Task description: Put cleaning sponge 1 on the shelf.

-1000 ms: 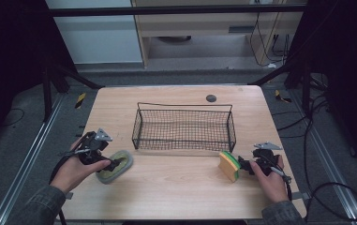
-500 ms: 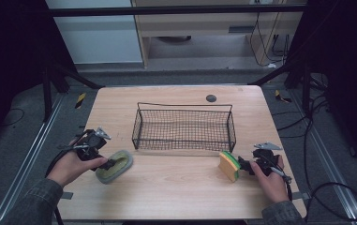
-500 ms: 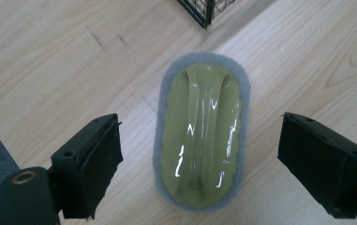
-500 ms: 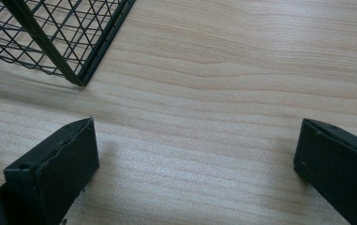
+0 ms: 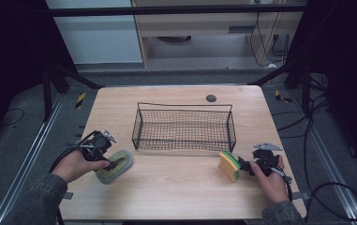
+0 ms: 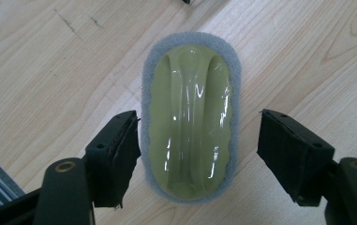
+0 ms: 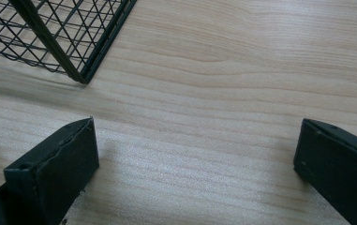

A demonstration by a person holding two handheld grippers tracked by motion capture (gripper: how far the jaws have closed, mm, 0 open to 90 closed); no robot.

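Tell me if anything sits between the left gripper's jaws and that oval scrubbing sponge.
Nothing visible does. The left gripper has been closing its jaws, which now straddle the oval scrubbing sponge with only bare table showing in the gaps.

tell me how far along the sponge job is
Nothing looks done yet: the wire basket holds nothing. In hand: the left tool has just been closing around the oval scrubber, one pad at its edge, the other apart. Left: lifting it, and the yellow-green sponge by the right tool, whose jaws stand open.
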